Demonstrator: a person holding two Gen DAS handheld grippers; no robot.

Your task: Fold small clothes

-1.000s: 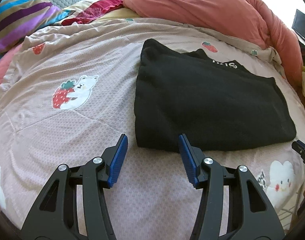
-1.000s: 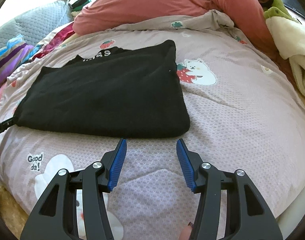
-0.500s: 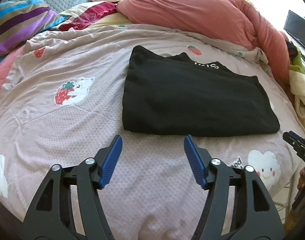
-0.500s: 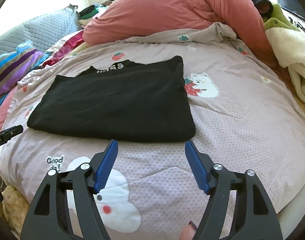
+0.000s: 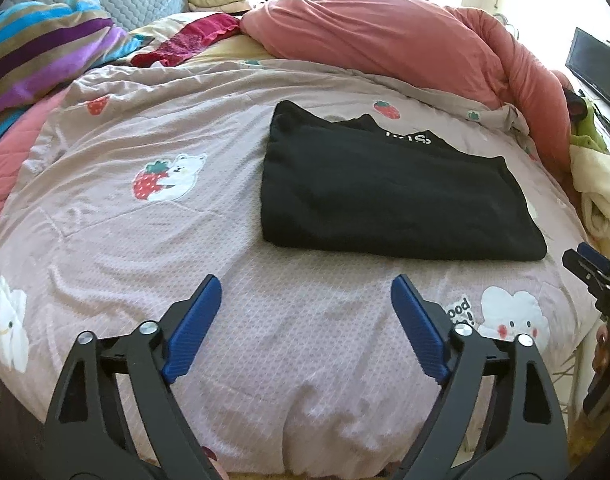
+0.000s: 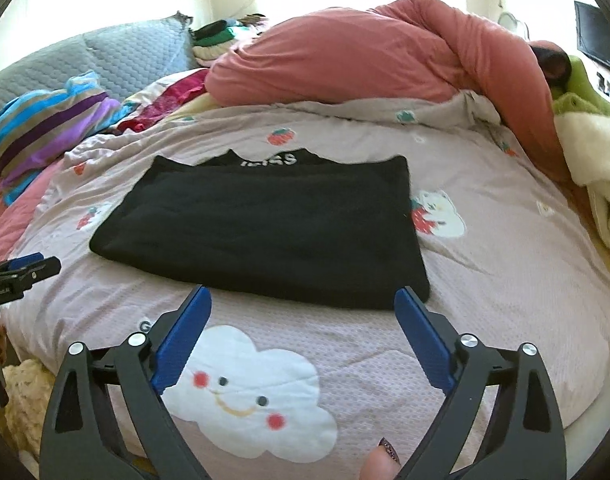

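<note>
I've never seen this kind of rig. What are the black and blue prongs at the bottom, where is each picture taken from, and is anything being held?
The prongs are hand-held grippers, one in each of a person's hands, each with a camera looking along its jaws. One picture comes from the left gripper, the other from the right gripper. Both stand open and hold nothing. Ahead, a folded black garment lies flat on the pinkish cartoon-print bedspread. Behind it is a bunched pink duvet, and a striped pillow sits to the left.

Each claw is matte black plastic: the left claw (image 5: 305,284) and right claw (image 6: 303,294) have angular arms with triangular cut-outs, silver round screw heads, ribbed blue pads (image 6: 423,340), and a dark glittery-polished fingernail (image 6: 389,449) below.
</note>
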